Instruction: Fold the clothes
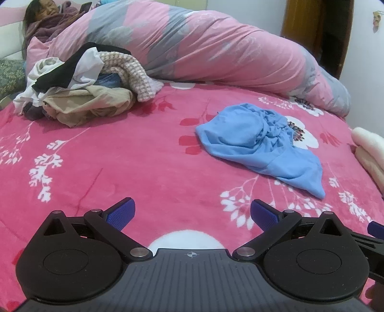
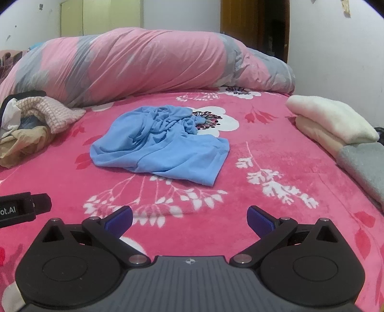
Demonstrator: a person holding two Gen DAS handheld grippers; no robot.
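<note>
The left claw [image 1: 192, 211] hangs released over the pink flowered bed cover [image 1: 134, 168], its blue pads [image 1: 121, 213] spread wide with nothing between them. The right claw [image 2: 189, 217] is likewise released and empty, tilted down toward the same cover. Ahead of both, apart from either claw, a crumpled light blue garment [image 2: 158, 144] lies bunched on the bed, partly over a white printed flower. To the left of it sits a loose heap of unfolded clothes [image 1: 81, 84]: tan, white, black and a pink-and-white knit piece. At the right edge of the bed rests a stack of folded items [image 2: 333, 120], cream on top with a grey one nearer. Behind everything a pink and grey quilt [image 1: 192, 43] is rolled along the far side, and a person [image 1: 43, 14] lies at its left end. No containers are in sight.
</note>
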